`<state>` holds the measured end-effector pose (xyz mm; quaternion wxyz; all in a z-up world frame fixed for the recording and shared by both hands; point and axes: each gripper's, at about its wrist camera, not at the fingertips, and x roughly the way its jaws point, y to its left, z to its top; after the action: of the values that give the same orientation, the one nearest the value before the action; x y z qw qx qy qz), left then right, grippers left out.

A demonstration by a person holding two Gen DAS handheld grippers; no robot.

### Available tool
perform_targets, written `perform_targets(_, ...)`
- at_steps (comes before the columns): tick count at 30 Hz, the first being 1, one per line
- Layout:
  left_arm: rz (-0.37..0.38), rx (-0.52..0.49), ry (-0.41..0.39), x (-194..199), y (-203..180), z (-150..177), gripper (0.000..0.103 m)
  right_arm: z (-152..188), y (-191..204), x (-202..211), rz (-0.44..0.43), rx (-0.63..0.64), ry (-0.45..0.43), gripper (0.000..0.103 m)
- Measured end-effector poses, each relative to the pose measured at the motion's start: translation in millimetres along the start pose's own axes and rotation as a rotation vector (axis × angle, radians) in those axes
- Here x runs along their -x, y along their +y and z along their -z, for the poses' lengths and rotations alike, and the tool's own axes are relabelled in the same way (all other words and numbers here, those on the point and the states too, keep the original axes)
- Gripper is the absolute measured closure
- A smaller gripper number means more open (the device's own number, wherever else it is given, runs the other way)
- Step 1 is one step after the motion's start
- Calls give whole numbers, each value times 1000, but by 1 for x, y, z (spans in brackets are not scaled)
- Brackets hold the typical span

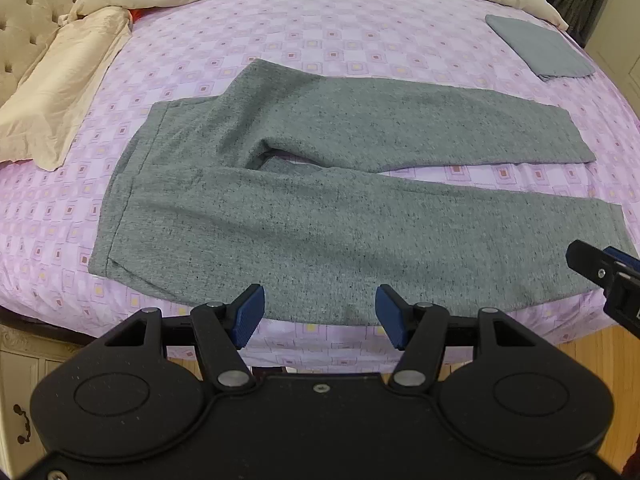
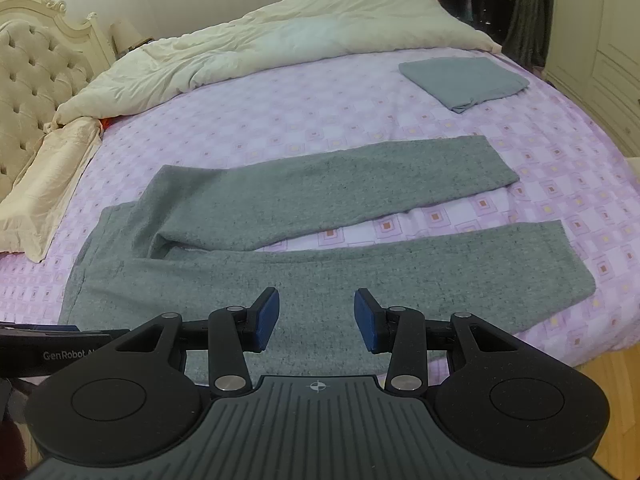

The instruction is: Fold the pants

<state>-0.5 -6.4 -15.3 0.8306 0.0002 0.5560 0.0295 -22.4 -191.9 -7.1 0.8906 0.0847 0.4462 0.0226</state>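
Observation:
Grey speckled pants lie flat on the purple patterned bedsheet, waistband to the left, both legs running right with a narrow gap between them. My left gripper hovers open over the near edge of the closer leg, nothing between its blue pads. The same pants fill the right wrist view. My right gripper hangs open above the near leg, its blue pads apart and empty. The right gripper's tip shows at the right edge of the left wrist view.
A folded grey-blue cloth lies at the far right of the bed. A cream duvet is bunched along the far side, a beige pillow at the left by the tufted headboard. Wooden floor shows below the bed's near edge.

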Motion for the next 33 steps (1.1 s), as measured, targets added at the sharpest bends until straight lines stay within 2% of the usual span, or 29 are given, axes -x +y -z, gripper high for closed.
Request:
perform_targets(12,-17,23,-15,-7,-3,-19,39,-8,-30,-22,15,-66,-38,63)
perform_targets(16,-23,5,-72,-9,-4,-23,42,-18,-44,-40,50,-88,-43,63)
perform_targets(19,30,15,-125,-15,-3,-33,45,-27,-54,-50,83,-93,-52,63)
perform_targets(24,82,-8,-40,-41,-16,-71,49,-47,-75,-64,108,-132,-57,63)
perform_targets(26,105,-38,-16,-49,-23,-83,49,-55,-86,-71,138,-165,-37,63)
perform_targets(29,139,-73,-3,-58,-34,-94,49,-65,-101,-78,189,-192,-57,63)
perform_targets(33,126,-95,30,-68,-46,-100,49,-82,-134,-97,221,-247,-26,63)
